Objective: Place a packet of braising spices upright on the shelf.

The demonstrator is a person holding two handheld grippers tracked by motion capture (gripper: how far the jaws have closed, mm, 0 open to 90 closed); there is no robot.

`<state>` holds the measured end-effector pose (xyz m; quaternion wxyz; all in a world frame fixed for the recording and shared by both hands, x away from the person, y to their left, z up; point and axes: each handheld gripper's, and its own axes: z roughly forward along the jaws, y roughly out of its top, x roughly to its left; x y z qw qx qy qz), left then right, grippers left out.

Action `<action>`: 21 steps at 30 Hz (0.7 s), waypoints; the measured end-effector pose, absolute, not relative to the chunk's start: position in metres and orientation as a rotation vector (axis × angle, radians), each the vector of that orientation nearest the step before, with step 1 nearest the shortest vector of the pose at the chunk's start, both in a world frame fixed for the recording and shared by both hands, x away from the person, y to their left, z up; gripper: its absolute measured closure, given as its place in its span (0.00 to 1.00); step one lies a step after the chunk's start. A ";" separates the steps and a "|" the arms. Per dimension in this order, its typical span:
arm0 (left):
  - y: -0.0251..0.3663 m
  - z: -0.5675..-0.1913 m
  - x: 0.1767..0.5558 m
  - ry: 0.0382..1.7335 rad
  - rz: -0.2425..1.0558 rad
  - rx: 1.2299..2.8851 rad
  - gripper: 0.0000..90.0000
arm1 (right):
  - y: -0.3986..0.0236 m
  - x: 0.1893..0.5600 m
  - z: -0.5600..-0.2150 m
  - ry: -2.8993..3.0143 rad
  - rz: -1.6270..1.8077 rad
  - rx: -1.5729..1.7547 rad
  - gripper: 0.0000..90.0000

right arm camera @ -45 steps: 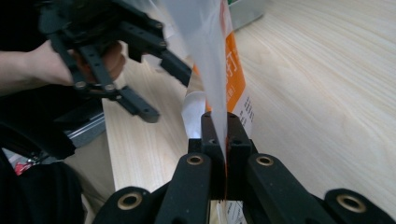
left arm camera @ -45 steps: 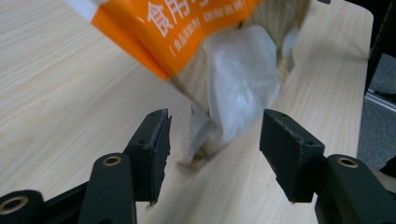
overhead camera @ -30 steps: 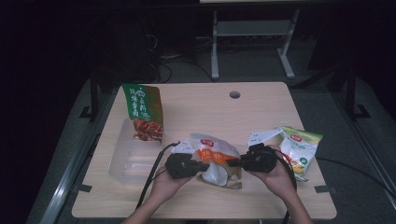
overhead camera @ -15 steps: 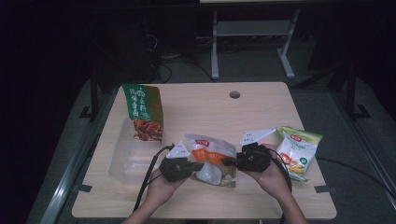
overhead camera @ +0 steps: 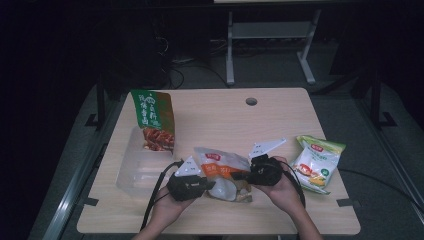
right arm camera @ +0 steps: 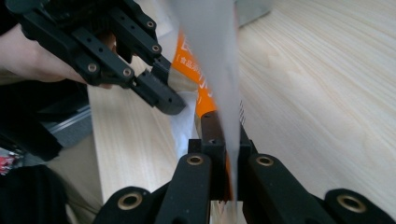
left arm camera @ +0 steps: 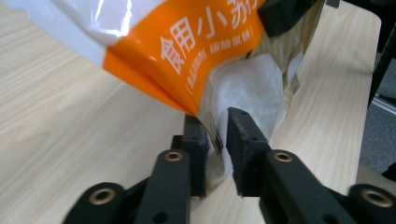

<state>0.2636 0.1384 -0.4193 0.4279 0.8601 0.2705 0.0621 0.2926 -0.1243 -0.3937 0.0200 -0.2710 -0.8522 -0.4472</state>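
The left gripper [left arm camera: 218,140] had just been opening, its jaws loosened around the edge of the orange snack bag [overhead camera: 223,172], film between them but seemingly no longer pinched. A regrip was judged likely. The right gripper [right arm camera: 223,135] was clamped tight on the bag's opposite edge. The bag was held just above the counter [overhead camera: 215,115], near its front edge, between both hands, the grippers levelled and pointed inward at each other.
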 end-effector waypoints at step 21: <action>0.159 -0.417 0.231 0.645 0.183 2.149 0.60 | -0.118 0.301 -0.363 -2.676 -1.410 -0.856 1.00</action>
